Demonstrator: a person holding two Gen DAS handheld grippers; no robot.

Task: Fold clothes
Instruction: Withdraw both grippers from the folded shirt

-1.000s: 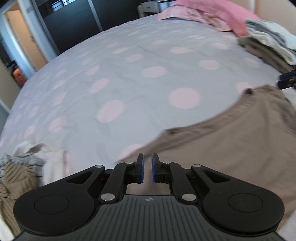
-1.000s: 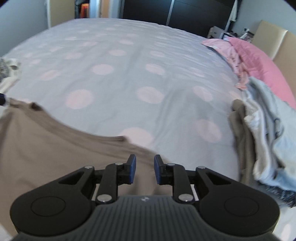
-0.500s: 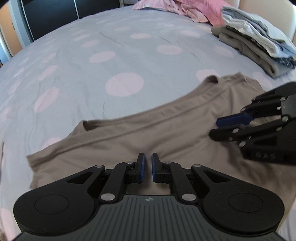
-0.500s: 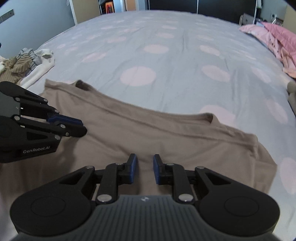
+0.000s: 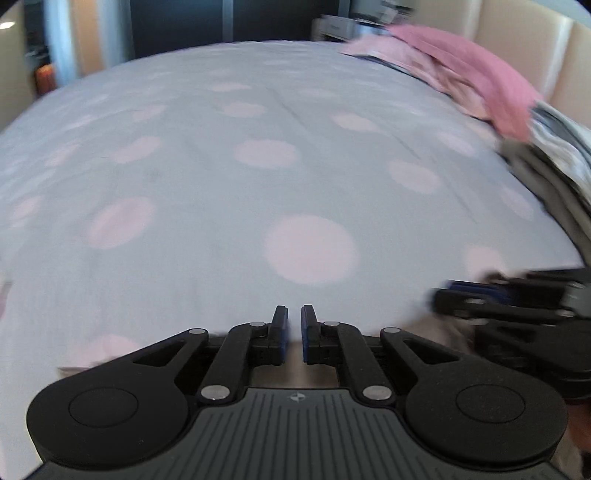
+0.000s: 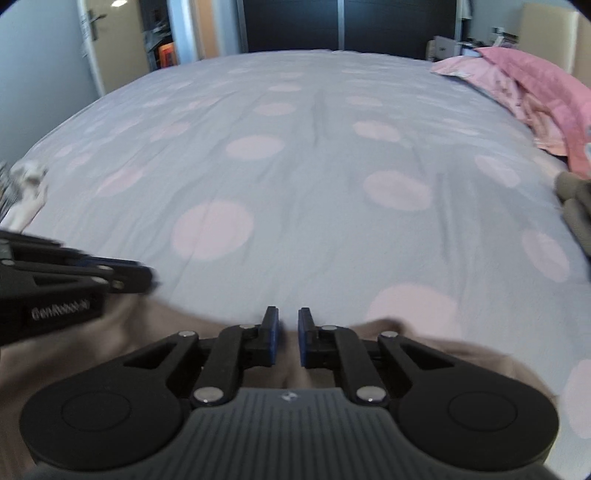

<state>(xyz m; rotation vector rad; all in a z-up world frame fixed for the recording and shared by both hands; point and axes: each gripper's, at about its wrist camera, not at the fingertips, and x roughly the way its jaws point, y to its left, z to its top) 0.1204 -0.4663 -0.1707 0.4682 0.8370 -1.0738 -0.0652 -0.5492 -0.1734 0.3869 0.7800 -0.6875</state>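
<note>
I see a grey bedspread (image 6: 314,177) with pale pink dots filling my view, a pink quilt (image 6: 532,77) at two o'clock, a dark wardrobe (image 6: 343,24) at twelve, a door (image 6: 90,44) at ten.

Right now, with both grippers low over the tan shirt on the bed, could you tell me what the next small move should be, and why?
Probably draw both grippers back a little. The tan shirt lies mostly beneath the right gripper and left gripper, and its far edge stops about at their fingertips, so neither camera shows its outline. Both pairs of jaws stand slightly apart with no cloth visible between them.
</note>
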